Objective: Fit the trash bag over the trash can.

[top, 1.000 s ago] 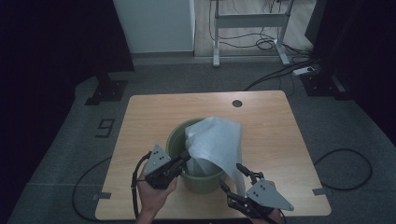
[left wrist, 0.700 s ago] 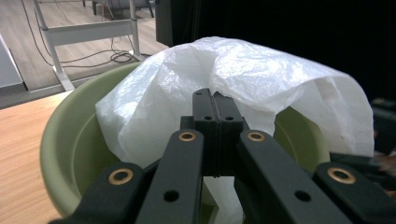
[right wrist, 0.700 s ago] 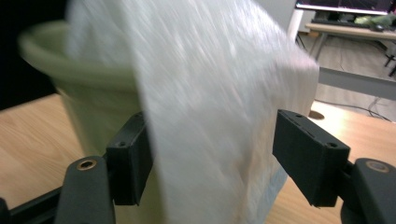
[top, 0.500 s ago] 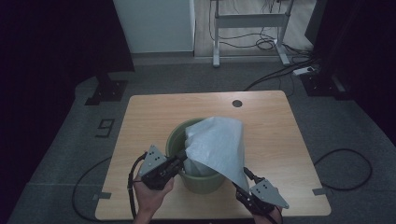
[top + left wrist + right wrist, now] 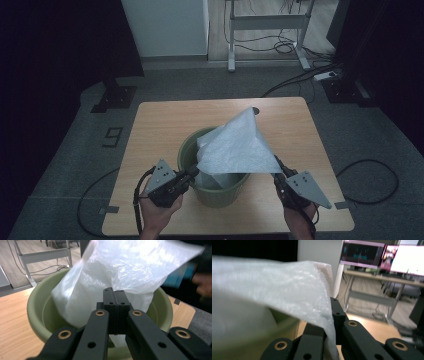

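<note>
— Where's the bag (image 5: 235,145)?
— Half in the green bin (image 5: 188,152) near the table's (image 5: 150,125) front edge, its top stretched wide.
— The grippers?
— The left gripper (image 5: 115,298) pinches the bag's near-left edge; the right gripper (image 5: 329,315) clamps its right corner.

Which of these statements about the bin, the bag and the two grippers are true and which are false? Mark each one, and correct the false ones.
1. The green bin stands upright on the wooden table. True.
2. The left gripper is open and clear of the plastic bag. False: its jaws are shut on the bag's edge at the bin's rim.
3. The right gripper is shut on the bag. True.
4. The bag lies flat on the table beside the bin. False: it is stretched up over the bin, partly inside.
5. The bin is red. False: it is green.
</note>
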`<action>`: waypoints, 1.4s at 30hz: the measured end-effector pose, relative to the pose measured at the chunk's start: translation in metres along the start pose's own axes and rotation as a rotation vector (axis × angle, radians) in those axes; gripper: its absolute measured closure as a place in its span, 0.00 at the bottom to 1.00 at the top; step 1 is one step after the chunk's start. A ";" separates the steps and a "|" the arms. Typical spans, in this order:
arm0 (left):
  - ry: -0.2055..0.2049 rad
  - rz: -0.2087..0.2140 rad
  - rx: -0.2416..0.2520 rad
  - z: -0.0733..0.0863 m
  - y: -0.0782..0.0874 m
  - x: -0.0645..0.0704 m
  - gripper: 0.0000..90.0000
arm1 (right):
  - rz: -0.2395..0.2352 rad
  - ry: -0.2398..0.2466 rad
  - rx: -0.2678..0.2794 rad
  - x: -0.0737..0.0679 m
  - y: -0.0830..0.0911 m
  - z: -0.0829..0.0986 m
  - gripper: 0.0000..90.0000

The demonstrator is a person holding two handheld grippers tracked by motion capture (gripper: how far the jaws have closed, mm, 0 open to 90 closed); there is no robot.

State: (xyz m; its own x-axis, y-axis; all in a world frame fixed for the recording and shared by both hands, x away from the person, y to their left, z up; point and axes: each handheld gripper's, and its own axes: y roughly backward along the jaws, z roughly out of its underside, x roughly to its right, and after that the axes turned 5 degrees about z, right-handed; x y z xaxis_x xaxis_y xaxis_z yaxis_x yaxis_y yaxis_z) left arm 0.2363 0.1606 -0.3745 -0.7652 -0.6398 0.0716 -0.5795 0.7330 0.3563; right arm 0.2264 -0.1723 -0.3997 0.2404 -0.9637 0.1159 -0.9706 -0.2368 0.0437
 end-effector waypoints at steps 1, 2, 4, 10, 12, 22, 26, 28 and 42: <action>0.003 0.000 -0.003 0.001 0.000 -0.001 0.99 | 0.001 -0.001 0.022 0.000 0.000 -0.008 0.99; 0.005 0.000 -0.007 0.002 0.000 -0.002 0.99 | -0.002 0.003 0.044 0.000 0.000 -0.016 0.99; 0.013 0.007 -0.013 0.004 0.000 -0.005 0.98 | -0.018 0.010 0.076 -0.002 0.000 -0.030 0.99; -0.009 -0.014 0.000 0.000 0.008 0.002 0.53 | -0.080 0.063 0.117 -0.016 -0.003 -0.054 0.99; -0.002 0.024 0.014 -0.003 0.015 0.003 0.41 | -0.088 0.087 0.119 -0.020 -0.003 -0.056 0.99; 0.008 0.079 0.064 -0.024 0.031 0.004 0.29 | -0.090 0.098 0.097 -0.017 -0.006 -0.054 0.99; 0.024 0.085 0.069 -0.033 0.021 -0.001 0.30 | -0.108 0.135 0.106 -0.025 -0.006 -0.052 0.99; 0.032 0.095 0.074 -0.038 0.017 -0.005 0.30 | -0.112 0.160 0.105 -0.029 -0.007 -0.050 0.99; 0.052 0.078 0.102 -0.054 0.022 -0.018 0.32 | -0.094 0.183 0.098 -0.023 -0.007 -0.046 0.99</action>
State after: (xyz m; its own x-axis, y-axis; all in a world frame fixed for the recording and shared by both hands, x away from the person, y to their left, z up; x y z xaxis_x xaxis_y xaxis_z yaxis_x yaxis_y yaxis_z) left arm 0.2519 0.1758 -0.3180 -0.7946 -0.5896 0.1448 -0.5467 0.7986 0.2518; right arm 0.2286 -0.1431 -0.3575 0.3197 -0.9007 0.2941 -0.9384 -0.3439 -0.0330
